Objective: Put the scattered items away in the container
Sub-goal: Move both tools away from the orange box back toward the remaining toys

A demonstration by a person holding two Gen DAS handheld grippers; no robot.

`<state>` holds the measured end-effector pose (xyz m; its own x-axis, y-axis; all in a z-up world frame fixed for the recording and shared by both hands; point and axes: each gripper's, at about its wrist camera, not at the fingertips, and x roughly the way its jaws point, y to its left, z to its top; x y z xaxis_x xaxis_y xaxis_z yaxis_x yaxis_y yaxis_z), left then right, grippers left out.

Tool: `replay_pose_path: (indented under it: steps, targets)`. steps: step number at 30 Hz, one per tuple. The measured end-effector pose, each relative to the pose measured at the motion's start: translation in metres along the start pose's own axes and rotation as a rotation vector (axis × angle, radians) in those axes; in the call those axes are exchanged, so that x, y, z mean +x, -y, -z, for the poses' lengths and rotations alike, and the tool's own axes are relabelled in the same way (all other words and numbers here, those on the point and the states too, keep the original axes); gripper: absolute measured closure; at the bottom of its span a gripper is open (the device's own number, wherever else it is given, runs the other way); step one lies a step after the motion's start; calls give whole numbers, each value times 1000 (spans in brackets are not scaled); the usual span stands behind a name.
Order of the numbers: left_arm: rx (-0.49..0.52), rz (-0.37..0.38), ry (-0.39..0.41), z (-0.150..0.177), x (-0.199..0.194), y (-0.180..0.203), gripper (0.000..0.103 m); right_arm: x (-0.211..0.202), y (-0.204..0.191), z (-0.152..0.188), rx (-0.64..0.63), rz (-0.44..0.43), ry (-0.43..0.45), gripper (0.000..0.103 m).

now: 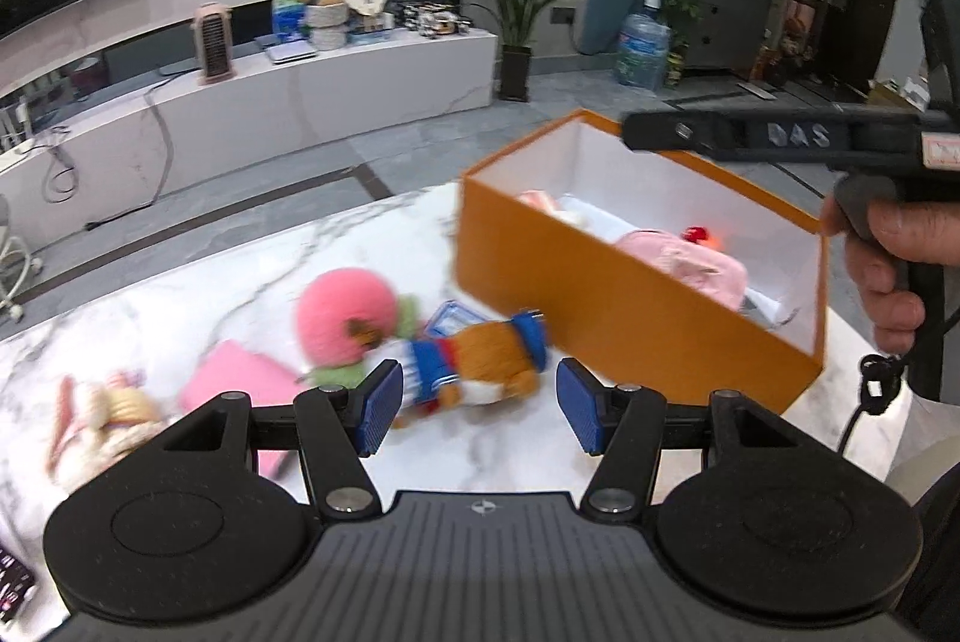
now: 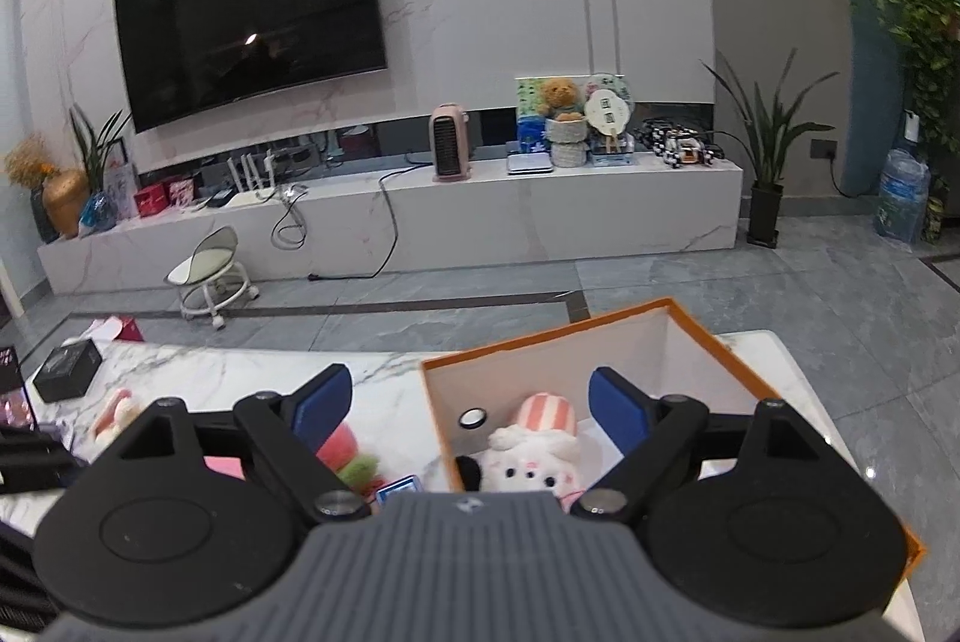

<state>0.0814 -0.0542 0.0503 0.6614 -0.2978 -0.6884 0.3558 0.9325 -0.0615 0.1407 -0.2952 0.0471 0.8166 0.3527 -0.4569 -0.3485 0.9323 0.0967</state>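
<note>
With both grippers spread and empty, we line our left gripper on the brown plush toy in blue stripes; our right gripper hovers over the orange cardboard box.

Living room: wall-mounted television, houseplants

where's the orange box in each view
Left wrist: orange box at right of centre, on the marble table, beyond the open left gripper.
Right wrist: box at lower centre-right, under the open right gripper.
Shared landmark: pink heater on the TV bench.
</note>
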Motion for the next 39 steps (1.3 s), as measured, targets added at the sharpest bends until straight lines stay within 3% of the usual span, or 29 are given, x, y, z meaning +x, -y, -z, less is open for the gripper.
replay_pose_path:
  steps: [12, 20, 28, 35, 39]
  targets:
    - [-124, -95, 3, 29, -28, -79, 36, 21, -44, 12, -119, -47, -56, 15]
    - [-164, -99, 12, 39, -31, -101, 36, 36, -67, 17, -165, -70, -87, 15]
    - [-279, -187, 39, 54, -28, -141, 36, 51, -86, 25, -213, -81, -116, 14]
    - [-339, -220, 43, 62, -21, -167, 36, 67, -96, 32, -239, -76, -148, 14]
    - [-341, -230, 42, 61, -15, -172, 23, 77, -102, 38, -267, -72, -166, 12]
